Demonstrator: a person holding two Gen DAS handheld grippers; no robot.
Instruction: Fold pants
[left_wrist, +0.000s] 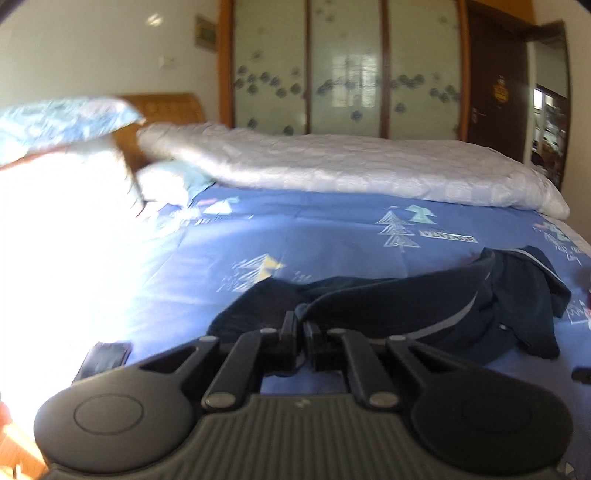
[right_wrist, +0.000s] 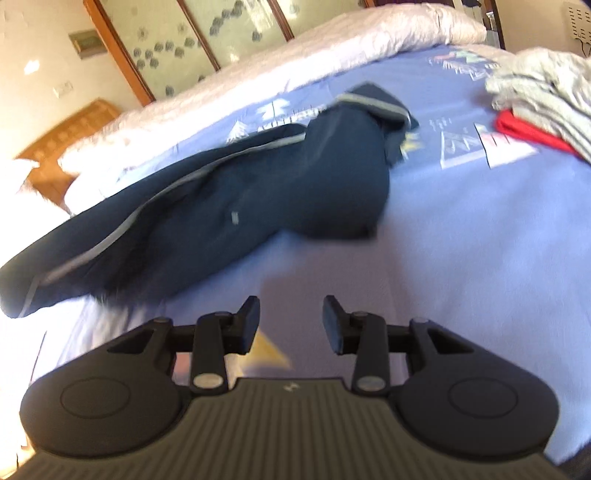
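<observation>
Dark navy pants (left_wrist: 406, 306) with a grey side stripe lie crumpled on the blue patterned bed sheet (left_wrist: 314, 236). My left gripper (left_wrist: 299, 328) is shut, its fingertips pinching an edge of the pants near the leg end. In the right wrist view the pants (right_wrist: 229, 206) stretch from the lower left to the upper middle, waistband at the far end. My right gripper (right_wrist: 290, 314) is open and empty, above bare sheet (right_wrist: 461, 240) just short of the pants.
A folded white quilt (left_wrist: 351, 170) lies along the far side of the bed. Pillows (left_wrist: 66, 122) sit at the headboard on the left. A pile of grey and red clothes (right_wrist: 543, 99) lies at the right. A wardrobe and door stand behind.
</observation>
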